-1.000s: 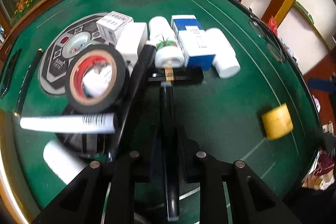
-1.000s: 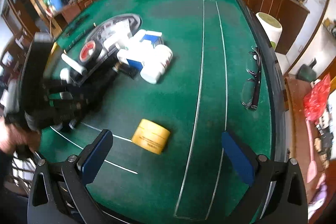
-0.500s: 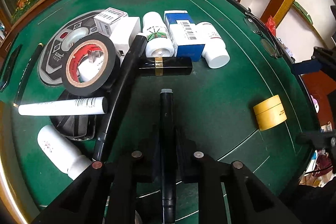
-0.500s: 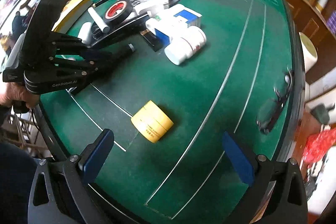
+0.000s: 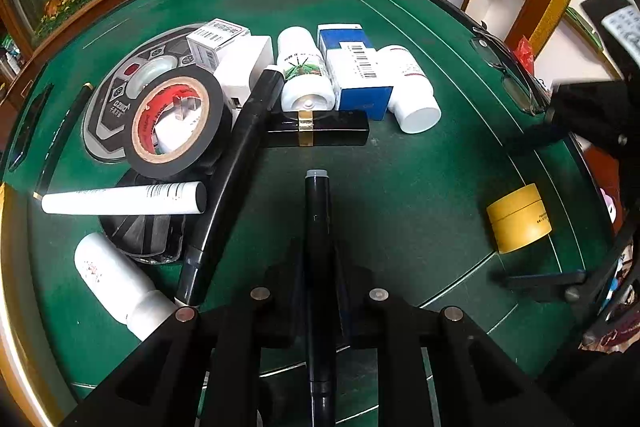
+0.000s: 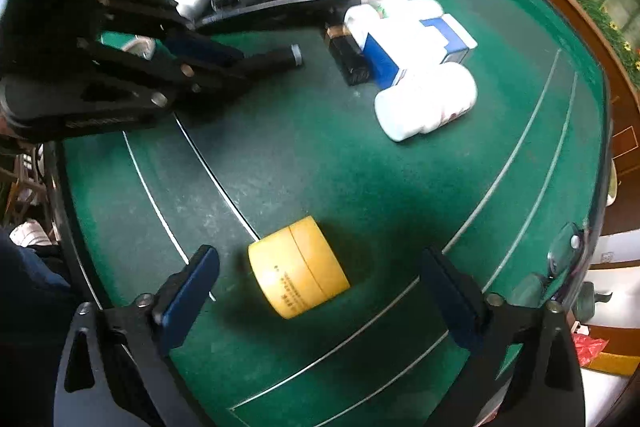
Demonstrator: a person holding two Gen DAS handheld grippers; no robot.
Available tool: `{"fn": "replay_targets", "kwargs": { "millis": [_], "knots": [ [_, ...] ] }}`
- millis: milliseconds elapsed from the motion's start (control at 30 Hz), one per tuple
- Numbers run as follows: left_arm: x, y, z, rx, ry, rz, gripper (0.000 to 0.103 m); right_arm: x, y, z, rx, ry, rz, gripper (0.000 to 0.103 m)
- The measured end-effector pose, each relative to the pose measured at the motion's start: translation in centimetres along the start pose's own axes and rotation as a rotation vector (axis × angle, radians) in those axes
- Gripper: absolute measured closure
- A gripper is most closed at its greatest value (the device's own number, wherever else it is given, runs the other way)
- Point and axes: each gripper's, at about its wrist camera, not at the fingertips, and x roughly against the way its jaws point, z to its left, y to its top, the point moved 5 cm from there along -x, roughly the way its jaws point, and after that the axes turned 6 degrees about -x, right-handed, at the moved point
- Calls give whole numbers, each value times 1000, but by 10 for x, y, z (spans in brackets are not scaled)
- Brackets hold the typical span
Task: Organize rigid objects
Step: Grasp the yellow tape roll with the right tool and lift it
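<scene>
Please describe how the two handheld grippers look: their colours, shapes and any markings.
Both are black, angular linkage frames with round silver pivot pins. The right gripper has flat blue pads on its fingers. The left gripper looks black throughout in its own view; pale lettering on its side in the right view is too blurred to read.

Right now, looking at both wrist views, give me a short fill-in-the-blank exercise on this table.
1. The left claw is shut on a dark ____.
2. The jar between the right claw's closing fingers is ____ in colour.
3. The black tape roll has a ____ inner ring.

Missing words: pen; yellow; red
</scene>
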Motion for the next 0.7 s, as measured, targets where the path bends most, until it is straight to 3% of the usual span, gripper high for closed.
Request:
{"fn": "replay_targets", "kwargs": {
  "millis": [67, 200, 600, 700],
  "knots": [
    [0, 0, 0, 5, 7, -2, 88, -5, -1, 3, -4, 36, 19, 29],
    [0, -1, -1, 18, 16, -4, 88, -2, -3, 6, -29, 12, -2, 42],
    [1, -3, -4, 46, 43, -27, 88, 4, -16, 18, -144, -21, -62, 46],
    [2, -6, -4, 59, 44, -35, 88, 5, -12, 20, -163, -9, -62, 59]
  ]
}}
